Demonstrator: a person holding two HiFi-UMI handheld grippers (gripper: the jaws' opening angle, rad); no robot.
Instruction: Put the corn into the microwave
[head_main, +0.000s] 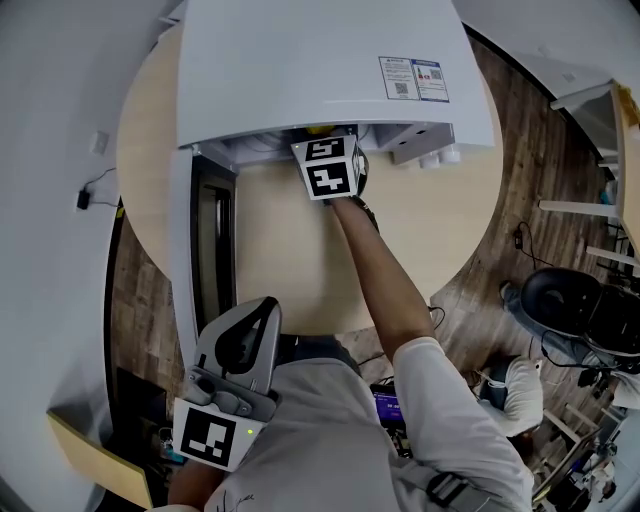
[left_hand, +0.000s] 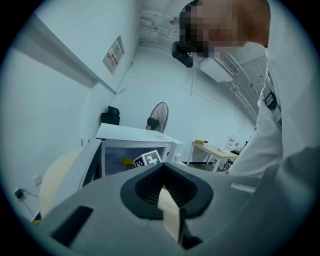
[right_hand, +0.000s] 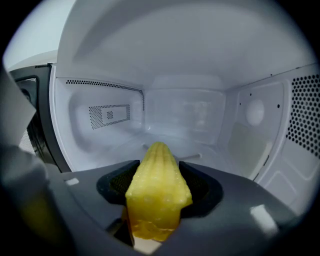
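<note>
A yellow corn cob (right_hand: 159, 185) is clamped between the jaws of my right gripper (right_hand: 160, 200), tip pointing forward. The gripper reaches into the open white microwave (head_main: 320, 70), and its white cavity (right_hand: 185, 110) fills the right gripper view. From the head view I see the marker cube (head_main: 328, 168) at the oven's opening, with a bit of yellow corn (head_main: 320, 130) just under the top edge. My left gripper (head_main: 262, 310) hangs back near my body, jaws together and holding nothing. Its own view shows the microwave (left_hand: 135, 140) from afar, with the corn (left_hand: 127, 161) inside.
The microwave door (head_main: 205, 250) stands swung open to the left, over the round wooden table (head_main: 430, 220). Perforated vents (right_hand: 302, 110) line the cavity's right wall. Desks and chairs (head_main: 570, 300) stand on the floor to the right.
</note>
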